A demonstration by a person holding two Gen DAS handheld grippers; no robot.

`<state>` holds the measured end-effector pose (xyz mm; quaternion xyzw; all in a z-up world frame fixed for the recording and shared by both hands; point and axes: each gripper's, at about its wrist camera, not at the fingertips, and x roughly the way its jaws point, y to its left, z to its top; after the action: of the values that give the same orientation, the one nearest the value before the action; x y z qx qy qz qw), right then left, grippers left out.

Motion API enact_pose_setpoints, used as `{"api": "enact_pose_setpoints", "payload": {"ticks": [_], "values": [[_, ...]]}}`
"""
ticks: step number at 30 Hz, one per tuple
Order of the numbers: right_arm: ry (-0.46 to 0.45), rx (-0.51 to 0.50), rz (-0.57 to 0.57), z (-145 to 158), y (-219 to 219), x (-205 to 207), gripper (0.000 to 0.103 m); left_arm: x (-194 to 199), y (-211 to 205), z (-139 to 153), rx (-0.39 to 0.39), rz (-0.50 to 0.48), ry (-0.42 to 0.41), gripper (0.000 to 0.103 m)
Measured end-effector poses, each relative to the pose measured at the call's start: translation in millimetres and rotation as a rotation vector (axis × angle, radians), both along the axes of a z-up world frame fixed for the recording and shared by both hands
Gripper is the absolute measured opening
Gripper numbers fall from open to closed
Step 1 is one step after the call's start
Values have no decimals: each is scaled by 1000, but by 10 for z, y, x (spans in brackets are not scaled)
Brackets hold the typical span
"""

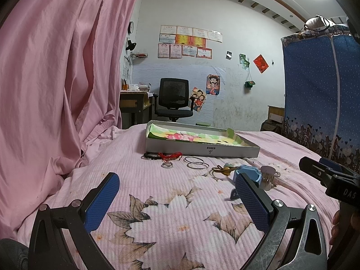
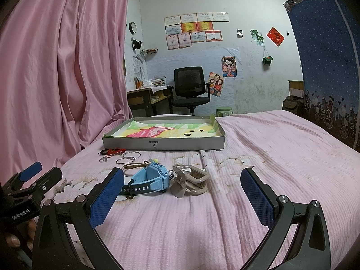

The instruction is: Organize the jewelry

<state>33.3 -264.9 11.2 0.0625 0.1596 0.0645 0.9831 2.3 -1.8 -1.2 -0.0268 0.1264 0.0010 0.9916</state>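
A: Where is there room in the right wrist view?
B: The lower right bedspread [image 2: 270, 148] lies bare. At centre left, the blue watch [image 2: 150, 178] and hair claw [image 2: 191, 180] block the way.
A: Beyond?
B: The grey tray [image 2: 164, 145] stands across the middle; the pink curtain [image 2: 56, 67] walls the left.

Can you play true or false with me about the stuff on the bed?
1. The blue watch lies on the bed. True.
2. The silver bangles are inside the box. False: they lie on the bed in front of it.
3. Both grippers, left and right, are open. True.
4. The right gripper holds the hair clip. False: the clip rests on the bed, untouched.
5. The red string sits left of the bangles. True.
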Motion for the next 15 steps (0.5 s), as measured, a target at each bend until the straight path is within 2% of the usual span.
{"api": "enact_pose_setpoints", "payload": {"ticks": [15], "values": [[-1, 3, 0, -1, -13, 2, 102, 1, 0, -1, -1, 0, 0, 103]]}}
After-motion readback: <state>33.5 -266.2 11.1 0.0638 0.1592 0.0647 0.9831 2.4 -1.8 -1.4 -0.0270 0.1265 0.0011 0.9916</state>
